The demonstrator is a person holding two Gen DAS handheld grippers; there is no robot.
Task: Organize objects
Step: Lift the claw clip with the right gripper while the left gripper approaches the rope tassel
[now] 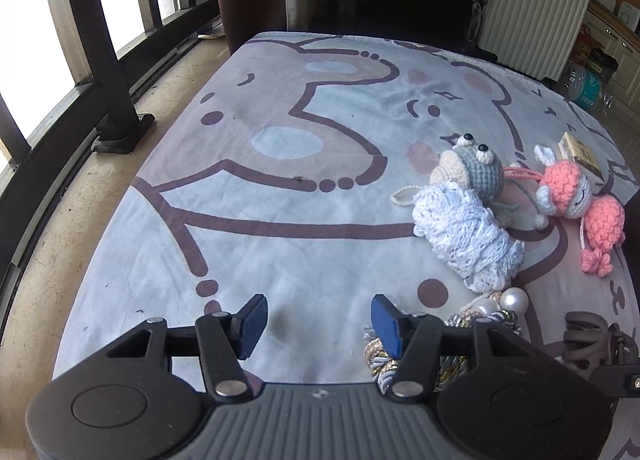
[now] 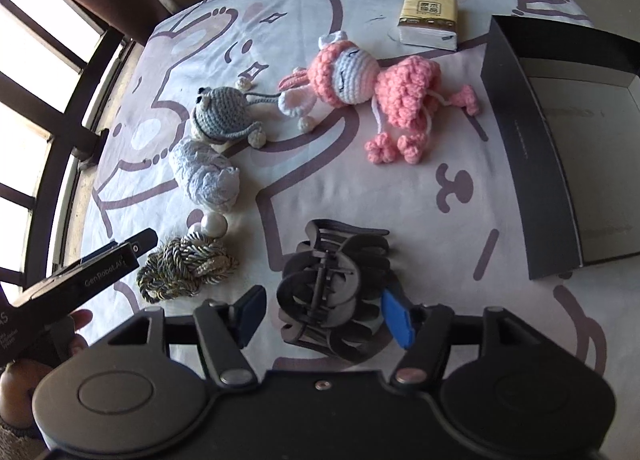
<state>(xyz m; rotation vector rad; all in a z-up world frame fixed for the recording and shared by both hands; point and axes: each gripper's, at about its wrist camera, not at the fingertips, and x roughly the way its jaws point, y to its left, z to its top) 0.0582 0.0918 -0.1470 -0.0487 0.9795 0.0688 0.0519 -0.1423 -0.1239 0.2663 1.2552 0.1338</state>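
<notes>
On a cartoon-print cloth (image 2: 440,220) lie a dark hair claw clip (image 2: 332,284), a gold braided cord with pearls (image 2: 188,264), a white lace roll (image 2: 206,176), a grey crochet frog (image 2: 222,114), a pink crochet doll (image 2: 380,92) and a tissue pack (image 2: 430,20). My right gripper (image 2: 324,318) is open, its fingers on either side of the claw clip. My left gripper (image 1: 318,320) is open and empty over bare cloth, with the cord (image 1: 484,312), lace roll (image 1: 464,236), frog (image 1: 600,172) and doll (image 1: 576,200) to its right.
An open dark box (image 2: 560,164) with a pale inside sits at the right edge of the cloth. A window railing (image 1: 100,60) runs along the left. A white radiator (image 1: 532,12) and clutter stand beyond the table's far edge.
</notes>
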